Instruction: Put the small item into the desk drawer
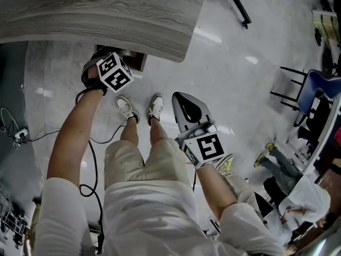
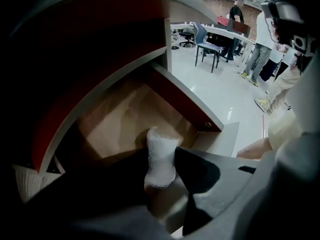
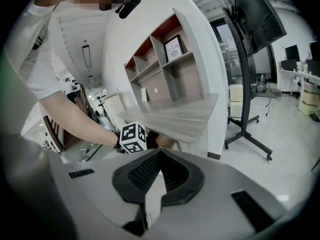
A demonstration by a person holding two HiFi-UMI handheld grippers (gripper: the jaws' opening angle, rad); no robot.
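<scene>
1. The left hand-held gripper (image 2: 161, 148) pinches the small white item (image 2: 161, 163) between its jaws, over the open drawer (image 2: 115, 124) under the bench (image 1: 106, 15).
2. The right hand-held gripper (image 3: 160, 151) is pressed together and empty, well apart from the drawer.

I saw a black cable (image 1: 81, 190) trailing over the glossy pale floor (image 1: 234, 89). A blue chair (image 1: 319, 85) stood off to one side, and a black screen stand (image 3: 239, 84) stood beside wall shelves (image 3: 170, 69).
</scene>
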